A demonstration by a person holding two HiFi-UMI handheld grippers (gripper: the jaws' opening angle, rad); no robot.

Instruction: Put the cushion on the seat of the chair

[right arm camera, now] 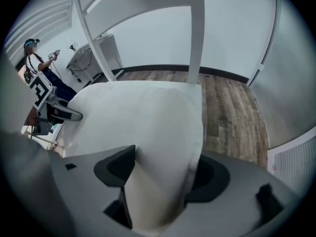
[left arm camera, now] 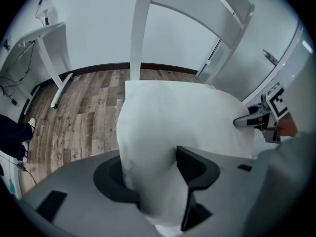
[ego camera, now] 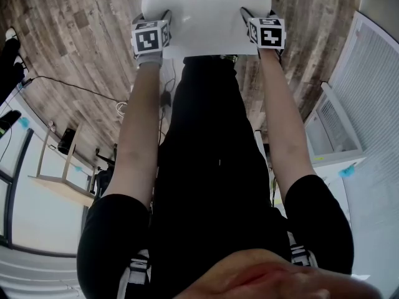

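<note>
**Cushion at the chair, not yet released**

Found the cushion (left arm camera: 177, 117) low in front of the chair (left arm camera: 138, 28), with its far edge set against the foot of the white back posts in both gripper views. Could not see the seat itself, which was hidden under the cushion. So could not tell whether the cushion rested on the seat or hung just above it. Judged the carrying part of the task as done, or all but done. Judged as left to do: settle the cushion flat on the seat, let go with both grips, and draw clear.

Read the left tool (left arm camera: 153, 179) as pinching the cushion's near edge, with soft white fabric squeezed narrow between the two dark pads and touching both. Read the right tool (right arm camera: 163, 174) the same way, closed on the near edge toward the other corner, with fabric bulging past the pads on either side. Placed the two tools well apart along that edge, one toward each corner. Saw both pointing steeply down in the head view, with the cushion reaching away from them toward the chair back. Noted wooden floor (left arm camera: 84, 107) showing past the cushion's left side in the left gripper view, and nothing else between the cushion and the chair back.
</note>
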